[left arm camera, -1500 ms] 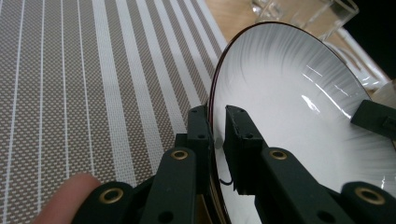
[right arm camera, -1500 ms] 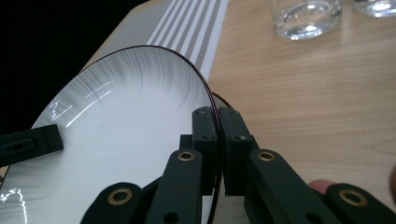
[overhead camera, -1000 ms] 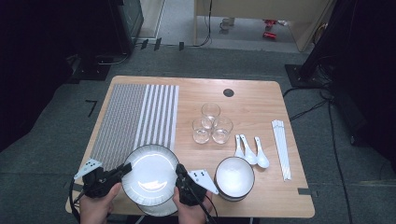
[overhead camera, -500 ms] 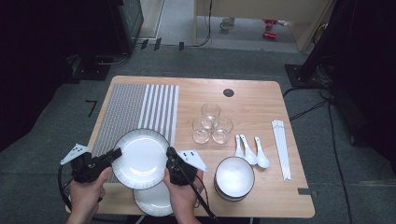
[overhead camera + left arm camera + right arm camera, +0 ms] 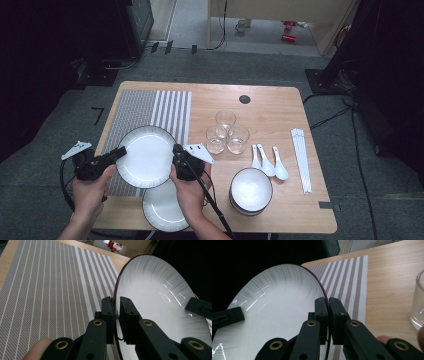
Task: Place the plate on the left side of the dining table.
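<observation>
I hold a white plate [image 5: 146, 156] between my two grippers, one on each side of its rim. My left gripper [image 5: 119, 153] is clamped on the plate's left edge; in the left gripper view [image 5: 117, 315] the dark rim runs straight down between the two black pads, which press on it from both faces. My right gripper [image 5: 176, 156] is clamped on the opposite edge, and the right gripper view [image 5: 328, 312] shows the rim pinched the same way, with the far gripper's jaw showing at the plate's other side. The plate is clear of the surface [image 5: 270, 107], over the near left part of it, above the near end of the striped mat [image 5: 150, 106] and reaching just past the mat's near edge. The mat lies along the left side of the surface.

A second plate [image 5: 165, 207] lies flat at the near edge, just below the held one and partly under my right hand [image 5: 189, 187]. To its right stands a bowl [image 5: 251, 190]. Three glasses [image 5: 226, 132] cluster near the middle of the surface, touching or nearly so. Right of them lie spoons [image 5: 269, 162], side by side, and beyond those a row of white chopsticks [image 5: 301, 157] near the right edge.
</observation>
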### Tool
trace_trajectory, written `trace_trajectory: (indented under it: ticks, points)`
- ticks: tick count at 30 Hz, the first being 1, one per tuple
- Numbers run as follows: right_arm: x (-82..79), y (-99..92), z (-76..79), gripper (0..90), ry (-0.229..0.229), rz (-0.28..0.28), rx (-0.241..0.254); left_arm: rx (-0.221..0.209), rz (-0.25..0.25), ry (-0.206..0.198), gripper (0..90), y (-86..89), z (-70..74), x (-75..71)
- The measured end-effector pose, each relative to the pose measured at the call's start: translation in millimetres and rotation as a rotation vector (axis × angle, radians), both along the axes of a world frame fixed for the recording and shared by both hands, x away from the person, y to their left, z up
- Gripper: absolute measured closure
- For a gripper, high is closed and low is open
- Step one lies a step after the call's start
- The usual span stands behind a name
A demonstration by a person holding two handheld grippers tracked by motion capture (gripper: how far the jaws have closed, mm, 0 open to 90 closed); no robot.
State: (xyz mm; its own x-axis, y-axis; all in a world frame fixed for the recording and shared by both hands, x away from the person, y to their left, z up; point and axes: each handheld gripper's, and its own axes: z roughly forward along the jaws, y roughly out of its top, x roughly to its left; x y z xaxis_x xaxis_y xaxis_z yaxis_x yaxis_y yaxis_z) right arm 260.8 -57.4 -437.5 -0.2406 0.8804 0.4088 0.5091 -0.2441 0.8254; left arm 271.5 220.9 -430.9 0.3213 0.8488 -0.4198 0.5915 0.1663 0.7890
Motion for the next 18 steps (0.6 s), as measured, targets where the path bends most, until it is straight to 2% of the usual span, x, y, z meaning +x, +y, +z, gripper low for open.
trace_trajectory:
  ticks: [7, 8, 18]
  points:
    - [17.8, 5.3, 1.7, 86.2, 0.007, 0.007, 0.001, -0.006, 0.018, 0.004, 83.5, 5.7, 2.2, 18.4]
    - [24.7, 7.8, 1.6, 86.3, 0.010, 0.008, 0.000, -0.010, 0.024, 0.009, 83.6, 7.6, 1.7, 24.1]
    - [52.8, 18.1, 1.0, 86.2, 0.017, 0.013, -0.012, -0.010, 0.046, 0.015, 83.4, 14.9, -0.9, 46.5]
